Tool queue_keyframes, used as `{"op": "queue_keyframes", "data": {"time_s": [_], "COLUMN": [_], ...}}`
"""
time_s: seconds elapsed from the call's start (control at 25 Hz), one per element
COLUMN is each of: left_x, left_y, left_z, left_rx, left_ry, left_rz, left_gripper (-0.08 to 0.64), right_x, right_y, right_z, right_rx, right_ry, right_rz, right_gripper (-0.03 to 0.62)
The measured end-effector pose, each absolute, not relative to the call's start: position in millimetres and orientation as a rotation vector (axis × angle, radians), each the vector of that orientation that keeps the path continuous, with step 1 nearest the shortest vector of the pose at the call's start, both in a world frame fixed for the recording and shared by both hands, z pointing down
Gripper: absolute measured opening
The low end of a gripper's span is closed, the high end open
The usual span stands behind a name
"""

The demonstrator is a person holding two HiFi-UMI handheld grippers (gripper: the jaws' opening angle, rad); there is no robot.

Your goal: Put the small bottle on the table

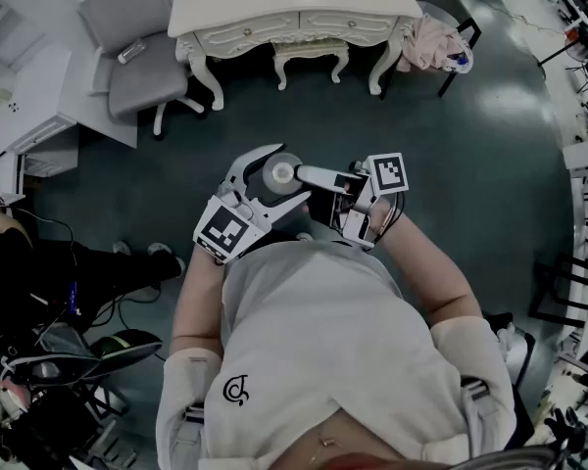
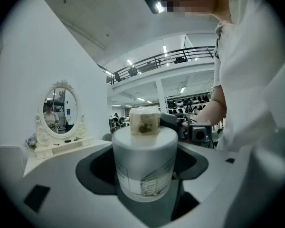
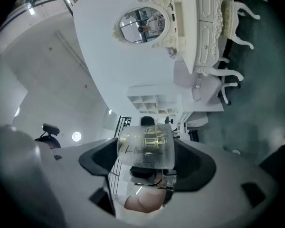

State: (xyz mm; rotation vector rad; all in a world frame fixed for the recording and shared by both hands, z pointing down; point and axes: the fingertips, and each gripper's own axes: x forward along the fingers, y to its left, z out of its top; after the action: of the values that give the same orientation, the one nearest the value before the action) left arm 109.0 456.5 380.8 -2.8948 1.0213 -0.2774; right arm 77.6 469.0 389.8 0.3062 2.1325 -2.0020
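The small bottle (image 1: 277,175) is frosted grey-white with a pale cap. It is held in the air in front of the person's chest. My left gripper (image 1: 267,176) reaches in from the lower left, and its jaws are closed on the bottle's body (image 2: 145,163), which stands upright between the dark pads. My right gripper (image 1: 309,177) comes in from the right and meets the same bottle (image 3: 146,147), which fills the gap between its pads. The white dressing table (image 1: 294,8) stands well ahead, at the top of the head view.
A white stool (image 1: 309,52) is tucked under the table. A grey chair (image 1: 142,67) stands to its left. A chair with pink cloth (image 1: 431,42) stands to its right. An oval mirror (image 2: 61,109) stands on the table. Dark floor lies between me and the table. Cables and gear lie at the lower left.
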Motion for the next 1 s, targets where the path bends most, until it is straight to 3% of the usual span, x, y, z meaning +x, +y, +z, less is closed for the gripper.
{"op": "queue_keyframes", "data": {"time_s": [1.0], "left_x": [89.3], "left_y": [413.3], "left_z": [397.4], "left_rx": [-2.928], "left_ry": [1.033], "left_rz": [-0.288], "left_gripper": [0.348], "right_x": [57.7], "right_y": [426.7], "right_z": [406.2], "right_rx": [0.315], "right_ry": [2.123], "right_rz": [-2.045], "right_gripper": [0.367]}}
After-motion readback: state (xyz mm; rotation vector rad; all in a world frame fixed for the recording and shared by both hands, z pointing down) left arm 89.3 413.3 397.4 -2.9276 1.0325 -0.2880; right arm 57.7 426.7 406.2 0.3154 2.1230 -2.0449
